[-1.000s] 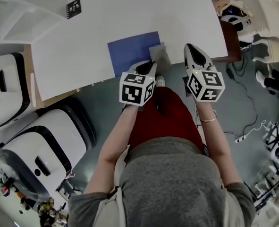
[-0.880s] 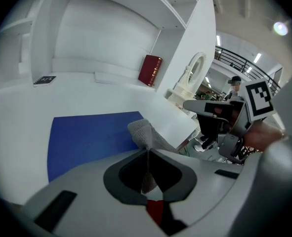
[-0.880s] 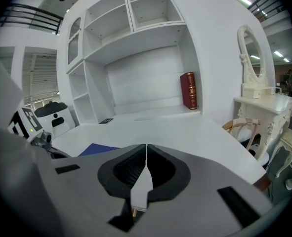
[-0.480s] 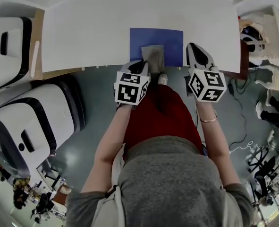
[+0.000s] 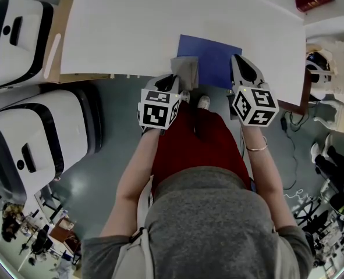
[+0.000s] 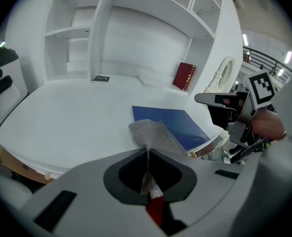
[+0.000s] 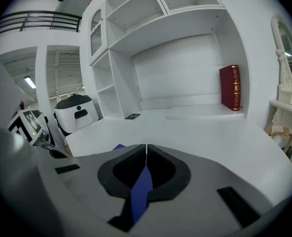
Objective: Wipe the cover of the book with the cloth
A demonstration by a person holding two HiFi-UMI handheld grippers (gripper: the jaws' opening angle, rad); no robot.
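Grey mesh cloth [image 6: 153,132] is pinched tight in the left gripper [image 6: 146,153]. Its free end flops out past the jaw tips onto the left edge of the blue book [image 6: 178,123], so it looks set up for a wiping pass. The book lies just ahead of that gripper and a bit to its right. The right gripper [image 7: 146,152] is clamped on the book's near edge, probably to pin it to the white table [image 5: 131,34] so it won't slide.
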